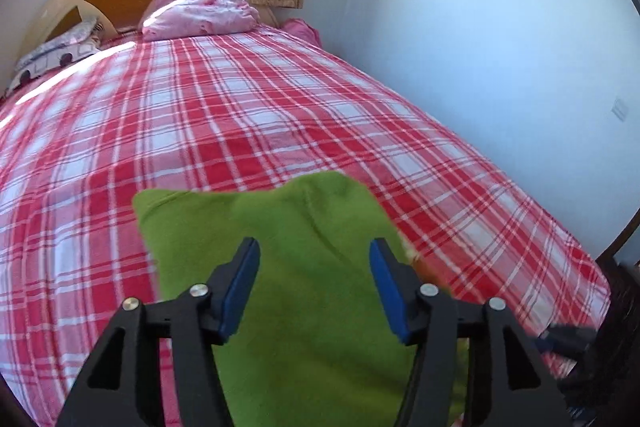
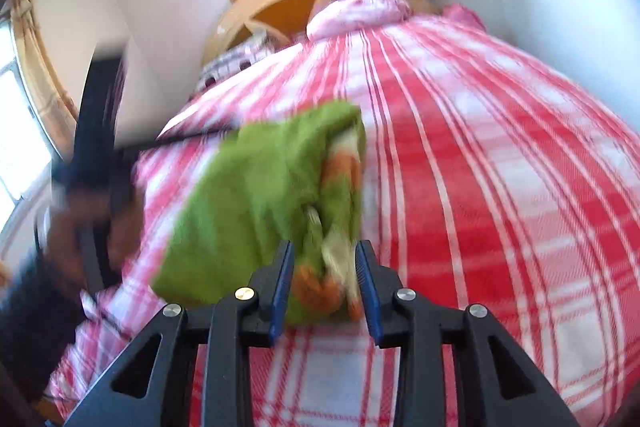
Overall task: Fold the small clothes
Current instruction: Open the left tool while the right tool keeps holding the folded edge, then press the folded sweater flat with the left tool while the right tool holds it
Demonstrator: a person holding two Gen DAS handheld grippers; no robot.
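Both grippers, left gripper and right gripper, stand with fingers apart over a folded green garment on the plaid bed, seemingly letting it go.

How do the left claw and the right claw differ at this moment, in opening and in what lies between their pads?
The left claw stands wide; the right claw is narrower. Plain green cloth lies under the left claw, its pads clear of it; the right claw brackets the cloth's bunched orange-and-white edge, and blur hides whether the pads touch. Both have blue pads and point down over the plaid bed.
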